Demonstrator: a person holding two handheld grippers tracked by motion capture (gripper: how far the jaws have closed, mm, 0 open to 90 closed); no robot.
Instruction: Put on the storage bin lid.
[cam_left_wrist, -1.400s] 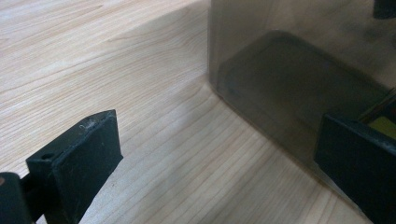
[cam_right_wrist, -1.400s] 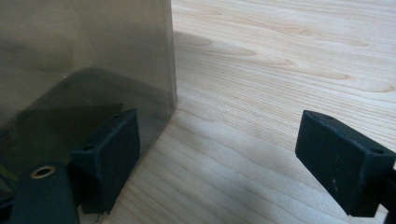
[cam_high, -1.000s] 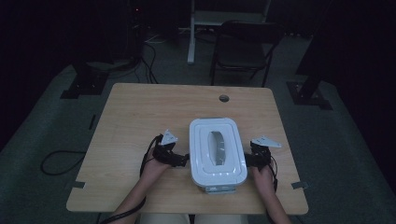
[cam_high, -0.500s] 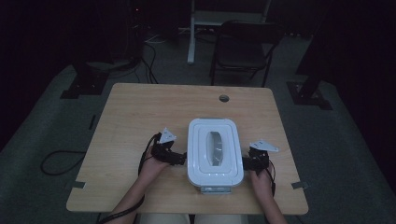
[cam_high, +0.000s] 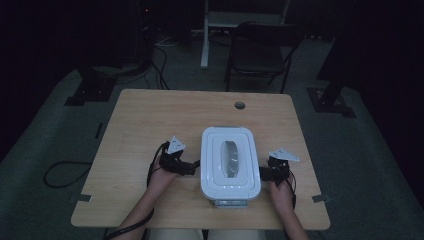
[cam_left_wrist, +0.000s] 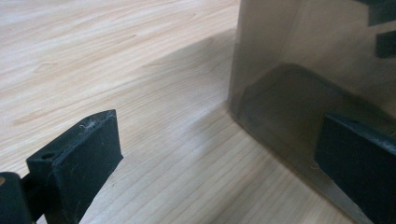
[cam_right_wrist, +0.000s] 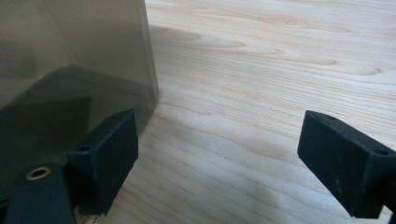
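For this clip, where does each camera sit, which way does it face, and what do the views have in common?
High view: fixed above the person's side, looking forward and down on the wooden table; both forearms, the left gripper and the right gripper flank the white-lidded box.
Left gripper view: low on the left gripper, facing the box's smoky wall; jaws apart.
Right gripper view: low on the right gripper, facing the box's corner; jaws apart.
Shared: the box and tabletop.
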